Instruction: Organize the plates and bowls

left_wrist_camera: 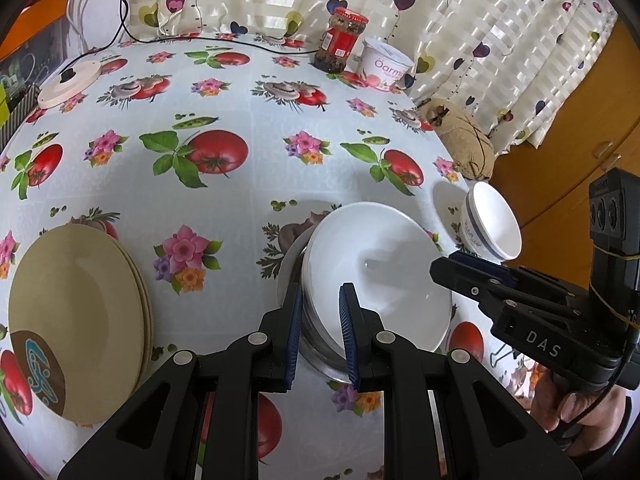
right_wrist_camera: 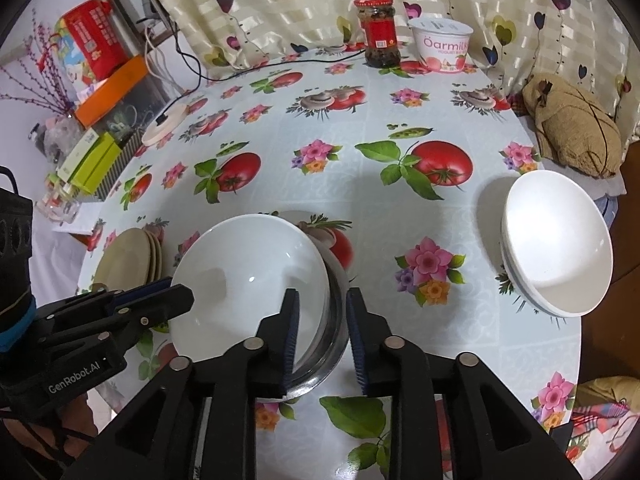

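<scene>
On the flowered tablecloth (right_wrist_camera: 280, 168) in front of you, a white bowl (right_wrist_camera: 248, 280) sits tilted in a steel bowl (right_wrist_camera: 338, 320). Your left gripper (left_wrist_camera: 320, 336) straddles the near rims of both bowls; whether its pads press on them I cannot tell. Your right gripper (right_wrist_camera: 322, 336) stands parted around the opposite rims, its pads apart from them. Left of the bowls lies a stack of tan plates (left_wrist_camera: 80, 320). To their right, well apart, two nested white bowls (right_wrist_camera: 560, 248) rest near the table's edge.
</scene>
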